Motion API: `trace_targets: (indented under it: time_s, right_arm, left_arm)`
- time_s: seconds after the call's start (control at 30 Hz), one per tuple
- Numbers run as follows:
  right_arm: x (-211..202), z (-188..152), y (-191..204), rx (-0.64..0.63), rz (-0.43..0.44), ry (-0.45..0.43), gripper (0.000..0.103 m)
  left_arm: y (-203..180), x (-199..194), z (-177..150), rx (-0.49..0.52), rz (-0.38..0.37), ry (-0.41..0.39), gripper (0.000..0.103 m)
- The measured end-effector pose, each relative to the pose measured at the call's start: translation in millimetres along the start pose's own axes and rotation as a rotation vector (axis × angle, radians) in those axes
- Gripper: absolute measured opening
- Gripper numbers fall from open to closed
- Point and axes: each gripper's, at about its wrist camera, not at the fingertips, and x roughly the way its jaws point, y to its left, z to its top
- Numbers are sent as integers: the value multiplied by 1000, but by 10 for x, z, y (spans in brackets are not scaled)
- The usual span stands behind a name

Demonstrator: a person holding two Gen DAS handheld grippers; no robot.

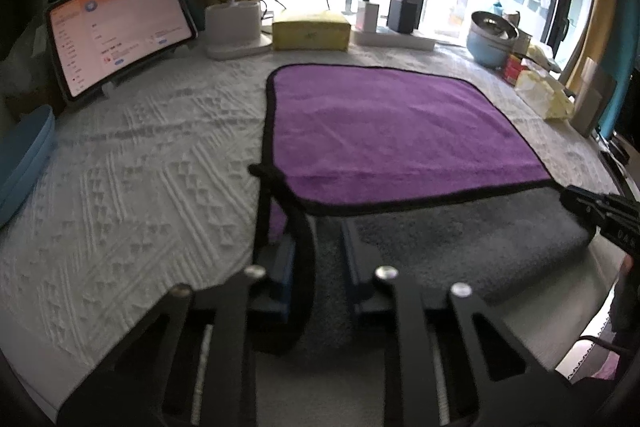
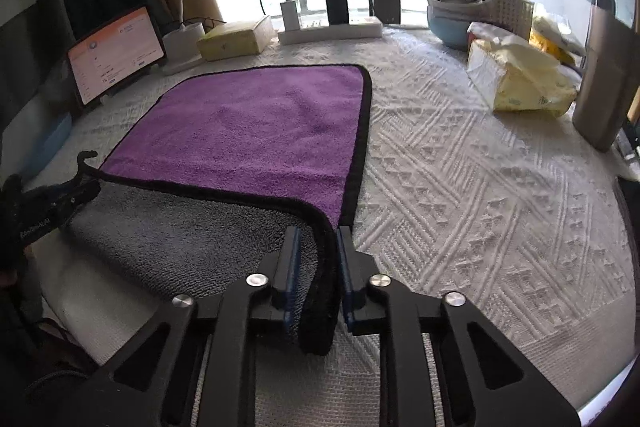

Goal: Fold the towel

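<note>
A towel, purple (image 1: 384, 135) on one face and grey (image 1: 460, 239) on the other with black edging, lies on the white textured cloth. Its near part is turned back, grey side up. My left gripper (image 1: 318, 247) is shut on the towel's near left corner, the black edge between its fingers. My right gripper (image 2: 318, 247) is shut on the near right corner, with the purple face (image 2: 256, 131) spread beyond. The right gripper shows at the right edge of the left wrist view (image 1: 600, 211); the left one shows at the left of the right wrist view (image 2: 52, 203).
A lit tablet (image 1: 120, 31) stands at the back left, with a lamp base (image 1: 236, 23), a yellow tissue box (image 1: 312, 31) and a power strip (image 1: 392, 35) along the window. A blue bowl (image 1: 490, 39) and a yellow tissue pack (image 2: 520, 83) sit at the right.
</note>
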Motion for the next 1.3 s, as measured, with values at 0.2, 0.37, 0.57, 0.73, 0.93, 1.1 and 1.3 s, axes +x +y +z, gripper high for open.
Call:
trace_targets:
  time_s: [0.2, 0.37, 0.57, 0.73, 0.93, 1.1, 1.3]
  right_arm:
    - [-164, 20, 88, -50, -19, -59, 5]
    - [-318, 77, 156, -80, -25, -111, 5]
    - [-473, 164, 196, -89, -29, -172, 5]
    - [-506, 262, 157, -84, -27, -201, 5]
    - [-512, 416, 118, -87, -31, -245, 5]
    - [-463, 590, 90, -93, -36, -288, 5]
    - [-386, 799, 84, -123, -41, -324, 5]
  left_arm:
    - [-3, -115, -1, 3, -33, -30, 5]
    - [-3, -254, 53, -9, -71, -62, 4]
    - [22, -425, 163, 1, -71, -117, 4]
    - [0, -483, 273, 24, -65, -147, 4]
    - [9, -514, 454, 47, -46, -192, 4]
    - [4, -477, 603, 70, -33, -231, 4]
    - [56, -374, 757, 76, -27, -242, 4]
